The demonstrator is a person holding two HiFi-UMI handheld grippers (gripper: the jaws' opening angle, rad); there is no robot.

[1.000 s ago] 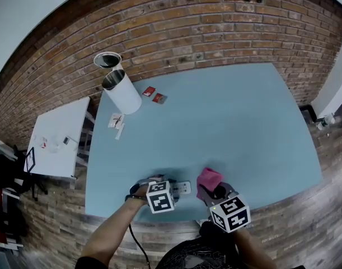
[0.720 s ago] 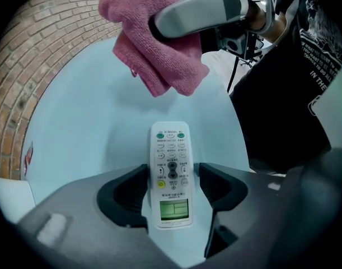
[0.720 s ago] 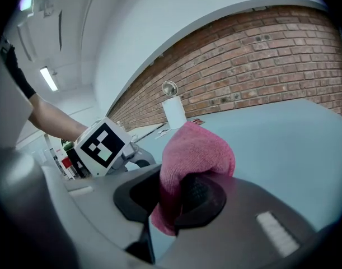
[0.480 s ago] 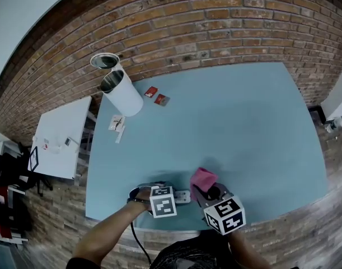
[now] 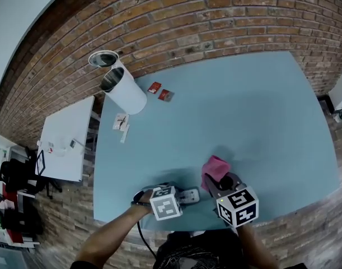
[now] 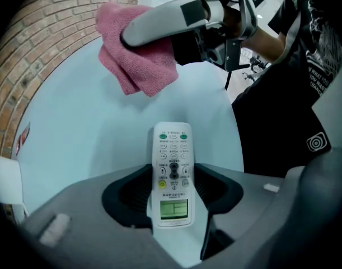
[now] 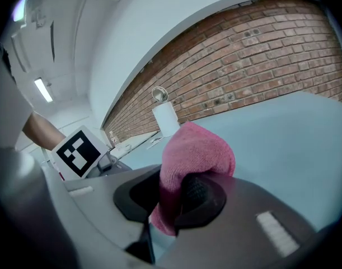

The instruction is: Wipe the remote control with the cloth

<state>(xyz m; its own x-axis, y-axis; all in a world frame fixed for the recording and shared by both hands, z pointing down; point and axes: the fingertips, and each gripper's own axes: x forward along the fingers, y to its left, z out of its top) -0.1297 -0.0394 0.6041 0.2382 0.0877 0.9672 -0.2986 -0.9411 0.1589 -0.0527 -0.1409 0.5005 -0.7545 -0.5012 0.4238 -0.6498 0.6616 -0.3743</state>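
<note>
- The left gripper (image 6: 172, 186) points steeply down at a pale blue table (image 5: 243, 111). Its jaws are closing around a white remote control (image 6: 173, 150).
- The remote lies flat on the table between this gripper's two jaws, buttons facing up. Its small green screen end is nearest the gripper, and its far end reaches out past the fingertips.
- The dark pads stand just beside the remote's long edges. No clear press on it shows.
- The right gripper (image 7: 179, 198) is pinched shut on a pink cloth (image 7: 196, 150). The cloth bunches up above its jaws and a fold hangs down between them.
- From the left gripper, the right gripper and its cloth sit ahead and higher up, beyond the remote's far end. The cloth is apart from the remote.
- In the head view the right gripper is just to the right of the left one, and both are near the table edge closest to the person.
- Each gripper carries a cube with black and white square markers, the left cube (image 5: 165, 203) and the right cube (image 5: 238, 206).
- Far ahead of both grippers, a white cylinder (image 5: 125, 94) stands near the table's far left corner, with two small red packets (image 5: 159, 91) beside it.
- A brick wall (image 5: 215, 21) runs behind the table.
</note>
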